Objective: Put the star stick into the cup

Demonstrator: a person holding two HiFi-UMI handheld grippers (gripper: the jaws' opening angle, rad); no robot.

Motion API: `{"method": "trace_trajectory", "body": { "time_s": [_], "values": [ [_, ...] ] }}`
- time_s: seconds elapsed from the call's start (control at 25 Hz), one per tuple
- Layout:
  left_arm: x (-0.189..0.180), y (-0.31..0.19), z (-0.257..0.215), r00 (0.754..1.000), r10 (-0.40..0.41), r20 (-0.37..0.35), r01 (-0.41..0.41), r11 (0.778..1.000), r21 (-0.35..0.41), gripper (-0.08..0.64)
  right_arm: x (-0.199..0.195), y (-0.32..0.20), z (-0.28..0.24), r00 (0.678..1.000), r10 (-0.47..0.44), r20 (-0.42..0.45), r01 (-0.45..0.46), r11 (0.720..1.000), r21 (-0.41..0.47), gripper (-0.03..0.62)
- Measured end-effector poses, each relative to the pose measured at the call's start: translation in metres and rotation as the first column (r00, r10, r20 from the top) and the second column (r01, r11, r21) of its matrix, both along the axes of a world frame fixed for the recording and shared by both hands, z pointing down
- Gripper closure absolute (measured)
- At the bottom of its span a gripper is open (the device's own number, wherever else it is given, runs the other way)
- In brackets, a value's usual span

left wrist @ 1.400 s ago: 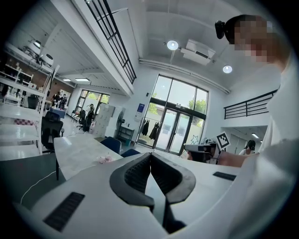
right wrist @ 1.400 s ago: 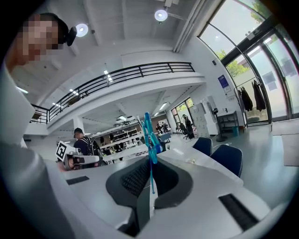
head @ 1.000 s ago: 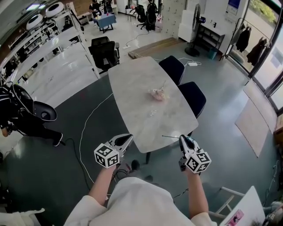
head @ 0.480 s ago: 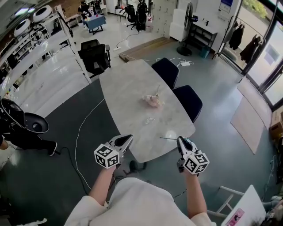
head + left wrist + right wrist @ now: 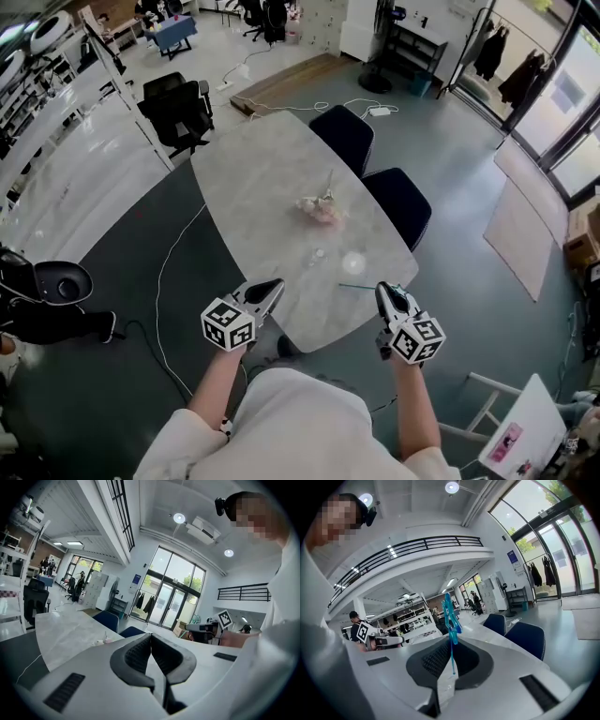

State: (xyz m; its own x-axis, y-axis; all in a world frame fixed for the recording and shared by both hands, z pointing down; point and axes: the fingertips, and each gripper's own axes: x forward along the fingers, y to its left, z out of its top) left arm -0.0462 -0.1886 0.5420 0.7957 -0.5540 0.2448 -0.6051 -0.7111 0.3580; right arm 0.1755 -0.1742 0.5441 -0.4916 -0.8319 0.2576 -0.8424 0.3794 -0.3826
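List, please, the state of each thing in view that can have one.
Left tongs: shut, empty.
Right tongs: shut on the star stick.
Star stick: gripped by its shaft, star end out beyond the tips, not yet in any cup.
Pink item: resting mid-table, a thin stick rising from it; too small to identify.
Blue chairs: pushed up to the table.

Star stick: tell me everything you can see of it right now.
The star stick is a thin, translucent teal rod, plastic by its look, with star shapes at its top. The right gripper has its jaws shut on the lower stem, and the star end stands clear above them. In the head view it is a fine line pointing left from that gripper. Nothing else touches it.
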Motion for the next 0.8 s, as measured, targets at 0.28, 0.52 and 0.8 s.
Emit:
{"method": "trace_trajectory", "body": {
  "time_s": [0.28,0.52,0.8],
  "values": [
    [-0.019,-0.04,0.017,0.998,0.062,-0.003,-0.062,0.998,-0.025,0.538,-0.025,-0.038,0.008,0.998,0.036,-0.042,-0.037,0.999,-0.027,0.577],
    [-0.029,-0.055,0.035,0.998,0.055,-0.024,-0.057,0.996,-0.065,0.538,-0.039,-0.068,0.016,0.997,0.015,-0.08,-0.019,0.999,-0.041,0.577],
    [-0.028,-0.073,0.059,1.0,0.006,-0.016,-0.008,0.995,-0.103,0.538,-0.043,-0.109,0.043,0.996,-0.039,-0.084,0.033,0.997,-0.071,0.577]
  ]
}}
